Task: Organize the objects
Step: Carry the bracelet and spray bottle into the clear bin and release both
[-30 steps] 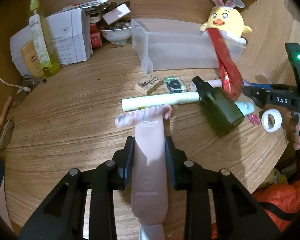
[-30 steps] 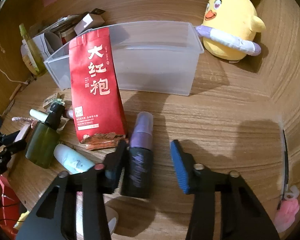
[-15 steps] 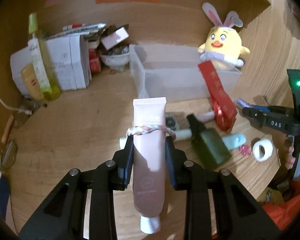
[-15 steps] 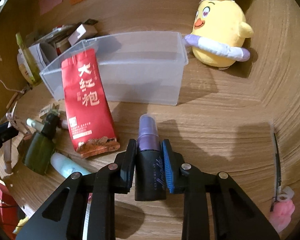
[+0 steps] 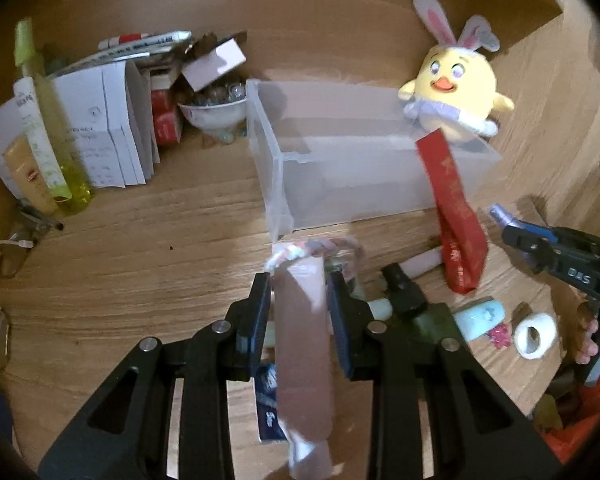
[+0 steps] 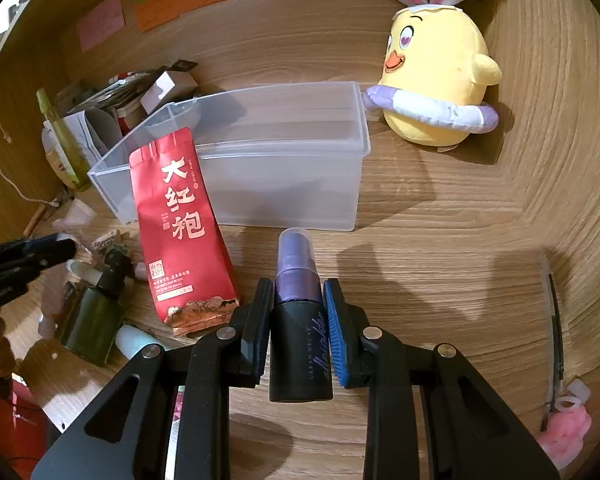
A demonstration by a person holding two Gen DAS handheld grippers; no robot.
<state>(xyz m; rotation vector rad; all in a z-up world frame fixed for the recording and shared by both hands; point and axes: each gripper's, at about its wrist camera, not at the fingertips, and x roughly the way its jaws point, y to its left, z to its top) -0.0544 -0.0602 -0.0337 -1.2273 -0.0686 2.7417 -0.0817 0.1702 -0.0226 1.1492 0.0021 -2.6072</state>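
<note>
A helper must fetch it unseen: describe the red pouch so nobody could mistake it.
Find the clear plastic bin beside the yellow chick plush on the wooden desk. The red pouch leans against the bin's front wall. It is the only flat red packet, printed with large gold Chinese characters, unlike the bottles and tubes beside it.

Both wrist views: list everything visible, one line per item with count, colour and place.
Storage bin: 1, clear, desk centre.
Tea pouch: 1, red, leaning on bin front.
Chick plush: 1, yellow, right of bin.
Dropper bottle: 1, dark green, lying left of pouch.
Tape roll: 1, white, desk edge.
Spray bottle: 1, black-purple, in right gripper.
Cream tube: 1, pink, in left gripper.
Left gripper: 1, black.
Right gripper: 1, black, blue pad.
</note>
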